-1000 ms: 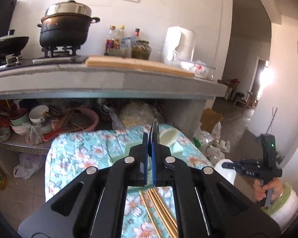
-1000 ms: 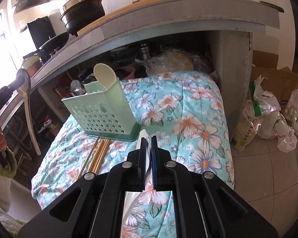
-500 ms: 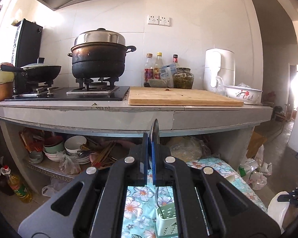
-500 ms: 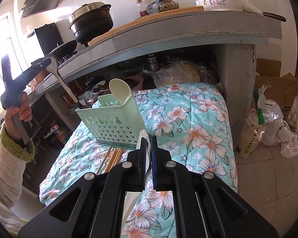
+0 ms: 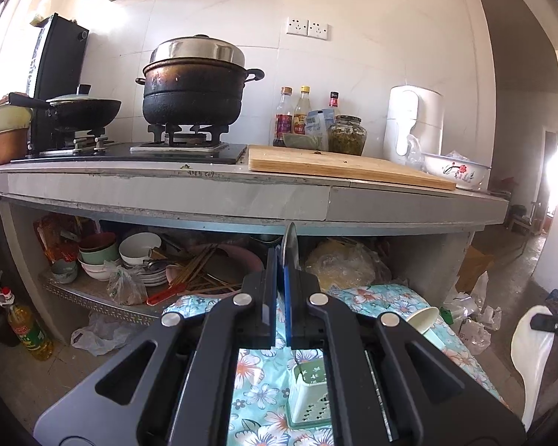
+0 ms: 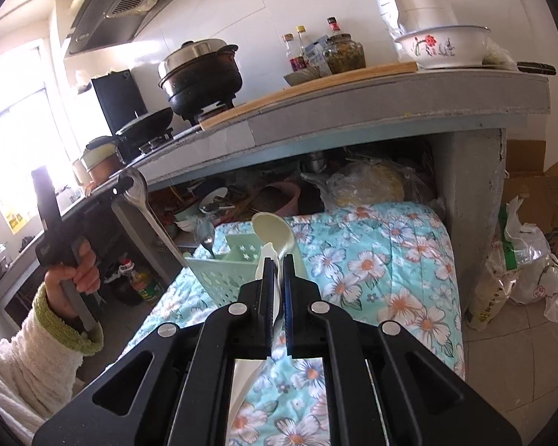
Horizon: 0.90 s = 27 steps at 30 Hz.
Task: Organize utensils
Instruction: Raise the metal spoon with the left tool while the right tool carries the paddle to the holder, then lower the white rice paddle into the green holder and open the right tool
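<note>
L gripper (image 5: 283,290) jaws clamped on a metal spoon (image 6: 145,208); in the L wrist view only its thin edge pokes up between the pads, in the R wrist view the bowl sits at the jaws w/ the handle slanting down-right toward the green utensil caddy (image 6: 238,271), the tip just above its near-left corner, can't tell if touching; a hand (image 6: 72,273) in a cream sleeve w/ green cuff grips that gripper's handle at frame left. R gripper (image 6: 275,290) jaws pinched on a white plastic spoon (image 5: 532,356); handle runs up between the pads, its broad end hangs out to the R in the L wrist view. Caddy stands upright on the floral cloth (image 6: 383,271) just ahead of the R jaws, already holding a cream ladle-type spoon (image 6: 271,230) in the R part and a dark metal spoon (image 6: 206,239) in the L part; in the L wrist view the caddy shows below and between the gripper arms. Behind: grey concrete counter (image 5: 241,197) w/ black lidded pot (image 5: 193,89) on the gas hob, wok to its L, wooden chopping board (image 5: 338,165), sauce bottles & jar, white appliance, flowered enamel basin (image 6: 442,46); shelf under the counter crammed w/ bowls, chopsticks, bags.
</note>
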Tool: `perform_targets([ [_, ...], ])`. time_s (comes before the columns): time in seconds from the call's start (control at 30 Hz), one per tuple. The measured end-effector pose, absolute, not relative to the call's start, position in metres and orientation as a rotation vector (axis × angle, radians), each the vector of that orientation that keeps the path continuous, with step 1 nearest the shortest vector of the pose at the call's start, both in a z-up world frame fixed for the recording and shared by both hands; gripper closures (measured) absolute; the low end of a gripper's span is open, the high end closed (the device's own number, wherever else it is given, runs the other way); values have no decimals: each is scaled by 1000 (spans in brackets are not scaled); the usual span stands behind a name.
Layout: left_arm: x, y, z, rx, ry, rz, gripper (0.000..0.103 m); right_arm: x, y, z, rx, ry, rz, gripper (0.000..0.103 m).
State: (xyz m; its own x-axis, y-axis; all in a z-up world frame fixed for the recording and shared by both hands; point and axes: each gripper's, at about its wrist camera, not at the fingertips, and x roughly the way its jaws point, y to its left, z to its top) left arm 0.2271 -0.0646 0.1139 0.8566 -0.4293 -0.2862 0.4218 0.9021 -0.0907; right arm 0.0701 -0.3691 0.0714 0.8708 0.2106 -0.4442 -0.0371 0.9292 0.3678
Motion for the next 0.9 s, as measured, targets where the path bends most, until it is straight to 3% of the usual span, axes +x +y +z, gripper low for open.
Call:
perform_targets([
  [0.43,188,-13,98,-116,333,-440,101,179,-302,148,290,286,227,98],
  [0.9,190,20,85,-169,360,-419,101,284,-232,111,69,345,94,98],
])
